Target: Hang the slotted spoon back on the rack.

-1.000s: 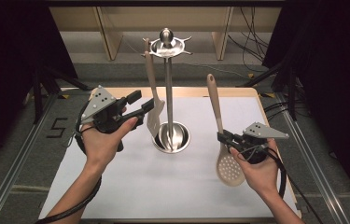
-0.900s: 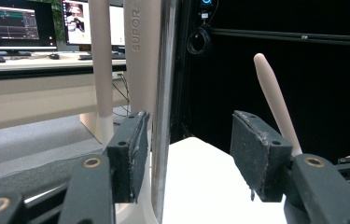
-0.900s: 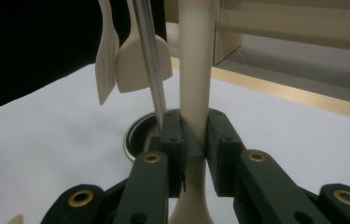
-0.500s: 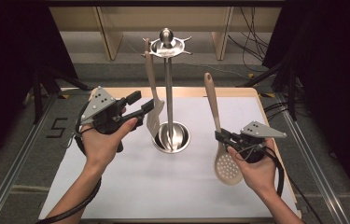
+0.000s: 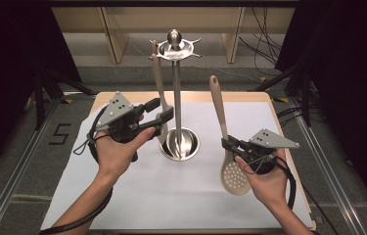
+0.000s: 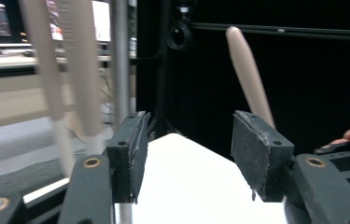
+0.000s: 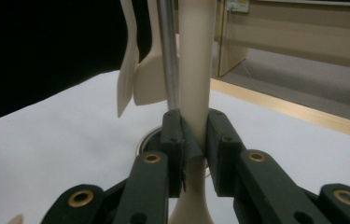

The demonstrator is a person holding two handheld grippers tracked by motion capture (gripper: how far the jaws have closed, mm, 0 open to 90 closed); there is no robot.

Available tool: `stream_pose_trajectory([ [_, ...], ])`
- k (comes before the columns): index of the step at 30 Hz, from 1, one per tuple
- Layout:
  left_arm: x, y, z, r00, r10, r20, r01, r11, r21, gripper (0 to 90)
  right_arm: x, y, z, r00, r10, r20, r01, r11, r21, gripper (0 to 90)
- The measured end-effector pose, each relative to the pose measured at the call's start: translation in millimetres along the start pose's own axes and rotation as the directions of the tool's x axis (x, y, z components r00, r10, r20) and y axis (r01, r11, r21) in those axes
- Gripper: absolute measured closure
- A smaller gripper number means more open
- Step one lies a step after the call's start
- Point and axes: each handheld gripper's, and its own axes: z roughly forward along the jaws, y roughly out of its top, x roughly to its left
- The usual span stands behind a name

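The right gripper [image 7: 194, 149] has its jaws pinched on the handle of a beige slotted spoon [image 7: 195, 70], low on the shaft just above the bowl. In the high view this right gripper [image 5: 231, 145] holds the slotted spoon [image 5: 232, 171] nearly upright with the perforated bowl down near the white mat [image 5: 171, 200] and the handle tip leaning toward the stand.

The left gripper [image 6: 186, 149] has its jaws spread with bare white mat between them (nothing is held). In the high view the left gripper [image 5: 164, 111] sits just beside a beige spatula [image 5: 157, 78] that hangs from the top ring of the steel utensil stand [image 5: 177, 98]; whether a jaw touches the spatula blade cannot be told.

Open mat lies in front of both hands and between them, while the right hand [image 5: 264, 183] is near the table's right edge [image 5: 288, 161]. The stand's round base [image 5: 180, 145] sits between the grippers.

Compared with a second ago, the spoon has shifted a little toward the stand and the left gripper is much where it was.

The right gripper view shows the spatula blade [image 7: 147, 70] edge-on beside the pole [image 7: 167, 56]; the left gripper view shows the spoon's handle tip [image 6: 249, 70] beyond its right jaw and blurred hanging handles [image 6: 84, 65] at left.
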Motion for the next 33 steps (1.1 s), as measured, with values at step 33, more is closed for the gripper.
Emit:
stream_pose_trajectory([
  [33,-37.1,1.2,47.3,0.9925,-0.001,0.122,-0.009,0.9967,0.081,47.3,28.4,13.8,12.1,0.9971,-0.05,-0.057,0.05,0.999,-0.002,79.1],
])
